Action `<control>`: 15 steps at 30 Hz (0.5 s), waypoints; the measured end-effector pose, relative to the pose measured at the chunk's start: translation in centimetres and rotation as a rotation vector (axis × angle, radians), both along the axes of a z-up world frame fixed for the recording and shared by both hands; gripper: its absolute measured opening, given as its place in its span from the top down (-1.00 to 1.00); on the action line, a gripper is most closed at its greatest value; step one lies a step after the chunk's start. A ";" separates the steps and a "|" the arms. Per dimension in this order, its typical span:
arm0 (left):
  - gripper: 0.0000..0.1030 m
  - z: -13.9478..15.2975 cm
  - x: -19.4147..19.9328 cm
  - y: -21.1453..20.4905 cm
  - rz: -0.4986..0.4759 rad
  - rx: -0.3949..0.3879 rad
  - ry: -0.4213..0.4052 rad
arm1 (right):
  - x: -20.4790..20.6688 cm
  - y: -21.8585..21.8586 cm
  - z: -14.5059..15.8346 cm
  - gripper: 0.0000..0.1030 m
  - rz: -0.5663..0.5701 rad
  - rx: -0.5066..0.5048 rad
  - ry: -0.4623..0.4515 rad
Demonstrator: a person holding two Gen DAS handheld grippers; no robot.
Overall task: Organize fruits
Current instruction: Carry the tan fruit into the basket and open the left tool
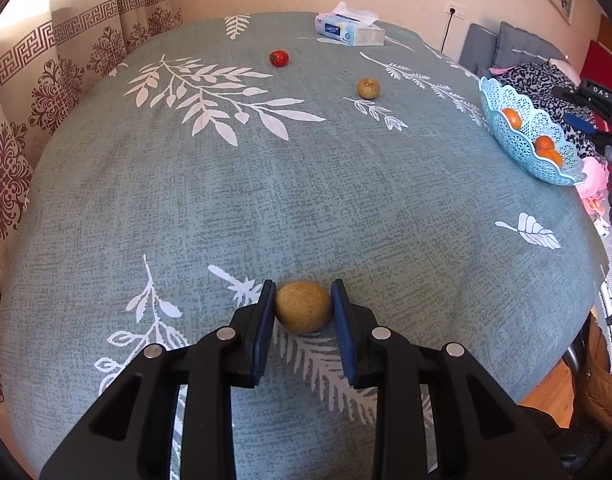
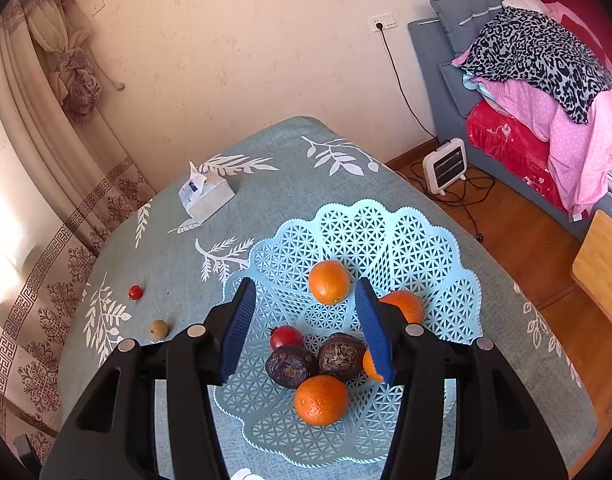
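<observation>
Our left tool [image 1: 303, 307] squeezes a brown fruit [image 1: 303, 306] low on the tabletop [image 1: 265, 200]. Our right tool [image 2: 301, 328] hangs wide apart and empty over the blue basket [image 2: 426, 248]. Next we think we lift the fruit and carry it there.

Down at the near edge of the table [image 1: 306, 200] a fruit [image 1: 303, 307] sits between the left gripper's [image 1: 303, 300] two pads, touching both, while farther out lie a second fruit [image 1: 368, 88] and, beyond it to the left, a smaller one [image 1: 279, 58], well apart. At the far end rests the tissue box [image 1: 349, 30]. The basket [image 2: 406, 240] stands at the right edge, oranges [image 2: 329, 282] and other fruits inside, the right gripper [image 2: 306, 320] above it.
</observation>
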State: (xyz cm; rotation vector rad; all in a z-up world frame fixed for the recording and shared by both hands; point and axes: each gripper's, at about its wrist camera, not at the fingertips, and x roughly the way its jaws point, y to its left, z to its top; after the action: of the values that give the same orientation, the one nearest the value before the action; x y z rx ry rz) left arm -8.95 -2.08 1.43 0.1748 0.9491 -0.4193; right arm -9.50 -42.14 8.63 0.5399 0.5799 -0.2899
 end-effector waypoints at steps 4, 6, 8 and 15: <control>0.45 1.5 0.2 -2.0 -0.043 -0.008 -0.038 | -0.4 -0.4 0.6 -0.03 -0.010 0.000 -0.021; 0.45 2.7 0.3 -3.6 -0.073 -0.020 -0.061 | -0.7 -0.7 1.0 -0.03 -0.017 0.002 -0.033; 0.45 3.9 0.5 -5.6 -0.109 -0.032 -0.090 | -1.1 -1.2 1.3 -0.03 -0.029 0.007 -0.044; 0.45 6.2 1.6 -13.8 -0.251 -0.050 -0.118 | -2.2 -2.9 2.2 -0.03 -0.062 0.027 -0.076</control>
State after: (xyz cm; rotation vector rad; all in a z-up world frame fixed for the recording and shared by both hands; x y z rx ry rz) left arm -7.40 -15.90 7.63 0.2719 0.8026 -0.6561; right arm -11.65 -45.04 10.87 0.5929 0.4950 -0.3197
